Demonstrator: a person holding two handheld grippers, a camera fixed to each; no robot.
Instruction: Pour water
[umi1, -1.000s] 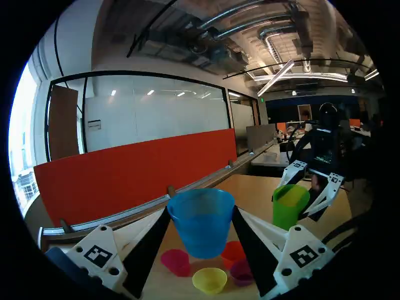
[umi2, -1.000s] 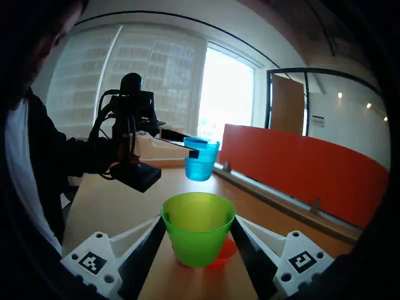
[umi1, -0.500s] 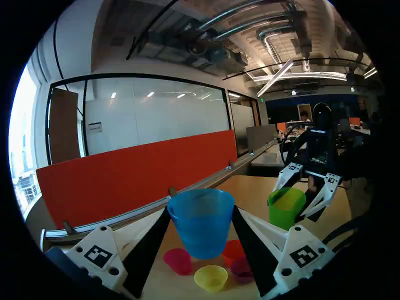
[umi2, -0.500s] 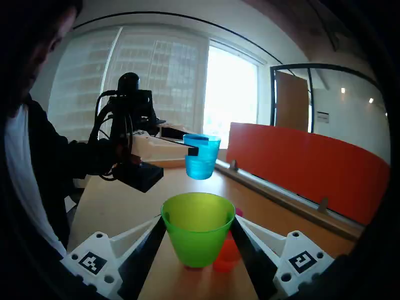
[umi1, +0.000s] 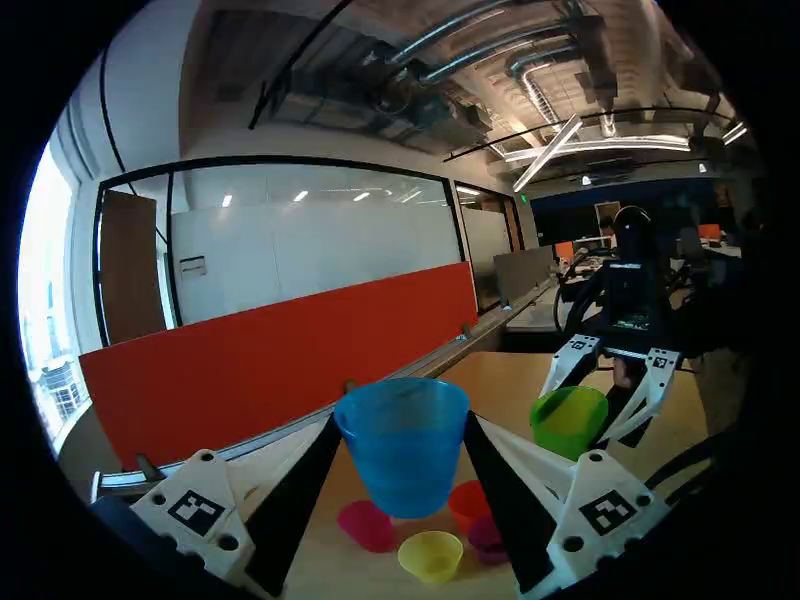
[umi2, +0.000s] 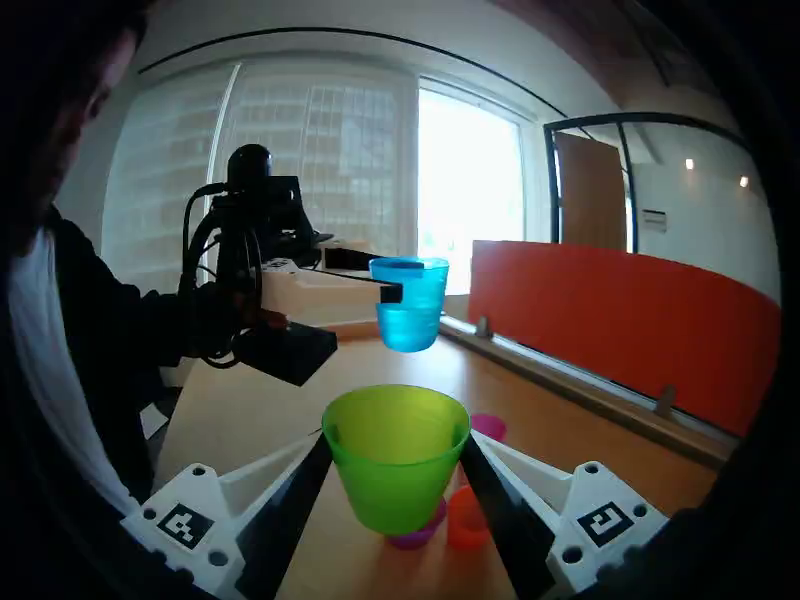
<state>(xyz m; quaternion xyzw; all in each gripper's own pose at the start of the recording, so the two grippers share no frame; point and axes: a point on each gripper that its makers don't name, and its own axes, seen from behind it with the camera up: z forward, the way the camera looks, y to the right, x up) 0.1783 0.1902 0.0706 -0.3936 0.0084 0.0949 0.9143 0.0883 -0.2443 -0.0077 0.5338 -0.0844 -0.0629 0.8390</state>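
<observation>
In the left gripper view a blue cup stands upright between my left gripper's fingers, which are shut on it above the wooden table. In the right gripper view a green cup is held upright by my right gripper, shut on it. The blue cup hangs in the air farther off in the right gripper view, held by the other gripper and a hand in a dark sleeve. The green cup appears to the right in the left gripper view.
Small cups sit on the table below: pink, yellow, orange and purple. An orange divider panel runs along the table's far edge. A person in a dark jacket stands at the left.
Both grippers have risen a little with their cups. In the right gripper view the blue cup has shifted slightly right and the small cups below have come more into sight.
</observation>
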